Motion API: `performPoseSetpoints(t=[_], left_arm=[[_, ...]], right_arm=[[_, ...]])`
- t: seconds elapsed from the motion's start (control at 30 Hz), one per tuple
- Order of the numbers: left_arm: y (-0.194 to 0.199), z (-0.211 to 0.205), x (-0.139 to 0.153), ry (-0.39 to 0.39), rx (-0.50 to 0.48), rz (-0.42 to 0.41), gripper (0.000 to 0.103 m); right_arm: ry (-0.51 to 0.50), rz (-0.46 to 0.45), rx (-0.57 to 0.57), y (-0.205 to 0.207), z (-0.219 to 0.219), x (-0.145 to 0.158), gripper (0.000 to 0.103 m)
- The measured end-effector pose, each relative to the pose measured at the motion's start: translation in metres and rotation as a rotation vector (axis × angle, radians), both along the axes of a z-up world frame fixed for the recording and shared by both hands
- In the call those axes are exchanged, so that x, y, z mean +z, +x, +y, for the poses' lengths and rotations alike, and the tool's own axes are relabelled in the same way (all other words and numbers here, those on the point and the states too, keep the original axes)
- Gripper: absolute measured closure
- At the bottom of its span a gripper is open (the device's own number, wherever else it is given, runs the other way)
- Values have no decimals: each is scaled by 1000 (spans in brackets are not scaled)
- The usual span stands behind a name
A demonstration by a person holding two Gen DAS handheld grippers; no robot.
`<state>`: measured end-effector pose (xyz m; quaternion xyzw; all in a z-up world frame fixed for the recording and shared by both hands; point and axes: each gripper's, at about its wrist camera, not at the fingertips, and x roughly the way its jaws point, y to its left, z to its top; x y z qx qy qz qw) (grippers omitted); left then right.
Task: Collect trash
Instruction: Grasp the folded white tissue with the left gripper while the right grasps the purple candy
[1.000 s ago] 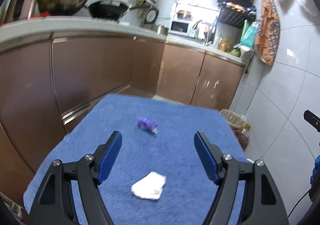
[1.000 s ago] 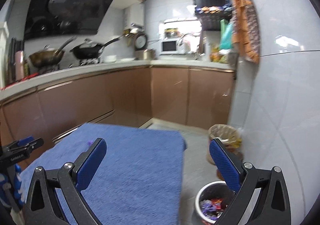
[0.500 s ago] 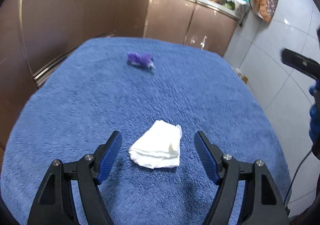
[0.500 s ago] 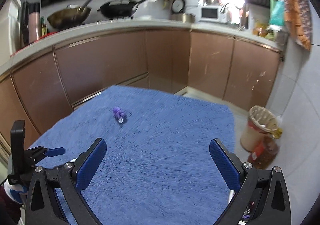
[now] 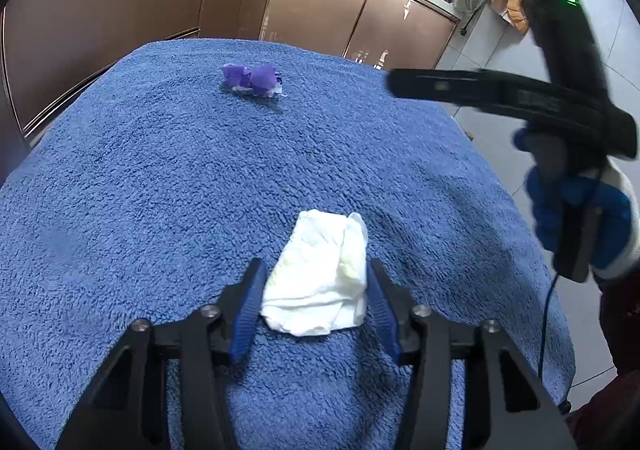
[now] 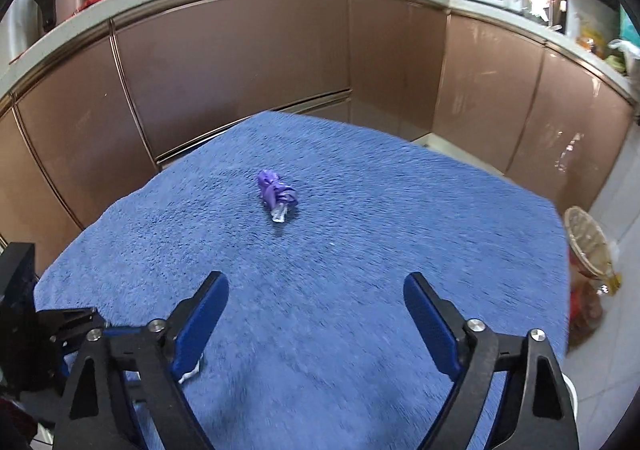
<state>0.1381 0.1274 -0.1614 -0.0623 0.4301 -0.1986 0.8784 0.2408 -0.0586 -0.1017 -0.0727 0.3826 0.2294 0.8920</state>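
1. Left wrist view: the left claw [image 5: 316, 304] sits low over a bench covered with a blue towel [image 5: 160, 210], and a crumpled white tissue [image 5: 320, 282] lies between its blue pads.
2. Its jaws have just been closing around that tissue. The pads stand right at the tissue's two sides, but whether they already press on it cannot be told.
3. Farther back on the towel, well apart from the tissue, lies a small purple wrapper [image 5: 252, 80], crumpled, with a pale end.
4. At the right edge of this view a blue-gloved hand [image 5: 580, 218] holds the black body of the other tool over the towel's right side.
5. Right wrist view: the right claw [image 6: 316, 310] hangs above the near part of the towel with its jaws wide apart and nothing between them; they have just been closing a little.
6. The purple wrapper [image 6: 276, 196] lies ahead of it, near the middle of the towel.
7. Brown cabinets [image 6: 240, 62] run behind the bench, and a woven basket [image 6: 588, 246] stands on the floor at the right.
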Motion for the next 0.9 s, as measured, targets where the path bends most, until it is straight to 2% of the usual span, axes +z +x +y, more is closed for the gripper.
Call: performPoseSetpoints(t=[0.1,0.2,0.43,0.8,0.9], left_arm=[[0,6,-2,-30,26,11,81],[3,15,-4,-73,44,28,89],[1,14,-3,-70,50,27,95],[1,12,-3,-62,48,19,99],[2,12,-4,-59,48,20,99]], right_arm=[[2,21,31,18,12,-9,21],[13,44,58,37,23,-20,23],[44,81,97,73,47,-38,36],[59,113,121,115,73,-58,39],[59,115,133,119,76,-61,44]])
